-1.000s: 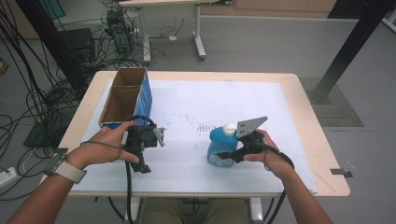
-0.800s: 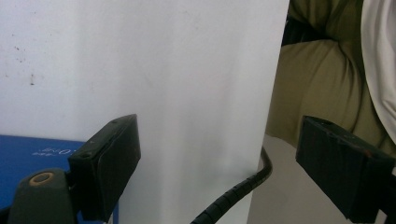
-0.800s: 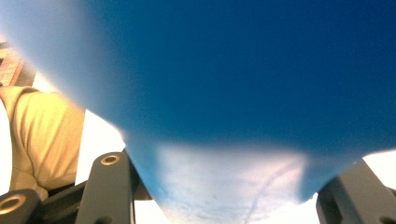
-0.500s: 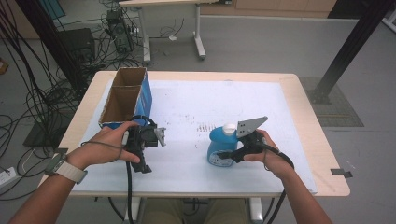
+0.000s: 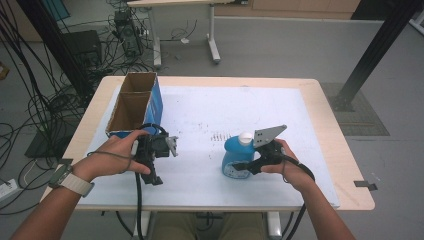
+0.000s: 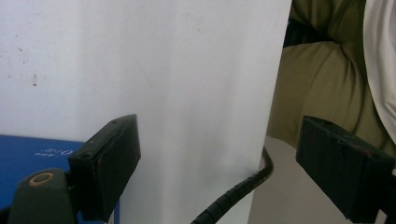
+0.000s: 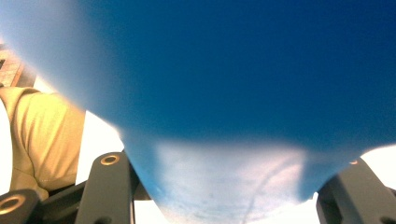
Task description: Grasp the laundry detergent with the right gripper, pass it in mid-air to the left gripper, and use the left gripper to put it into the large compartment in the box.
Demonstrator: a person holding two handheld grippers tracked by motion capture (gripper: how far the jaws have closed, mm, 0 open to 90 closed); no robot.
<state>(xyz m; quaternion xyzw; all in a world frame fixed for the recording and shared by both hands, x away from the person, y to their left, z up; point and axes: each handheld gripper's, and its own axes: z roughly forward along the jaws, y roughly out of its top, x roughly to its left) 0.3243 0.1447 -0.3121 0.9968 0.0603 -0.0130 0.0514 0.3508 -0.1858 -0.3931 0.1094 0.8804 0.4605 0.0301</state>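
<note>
A: While the right tongs point(image 5: 239, 167) pinch a blue detergent bottle point(image 5: 236, 156) low on its body, the bottle stands upright on the white sheet of the desk point(image 5: 320, 107), near the front edge.

B: And the left tongs point(image 5: 172, 145)?

A: Spread, with nothing between them, resting just in front of the open cardboard box point(image 5: 134, 102), well apart from the bottle.

B: How will the bottle handle?

A: Probably smooth plastic, a little springy, and heavy if full. The rounded body looks slippery; in the right gripper view it bulges past the pads point(image 7: 108, 186).

B: Best hold?

A: Likely the narrower waist under the white cap point(image 5: 245, 138), squeezed square across, so that it cannot twist out.
</note>
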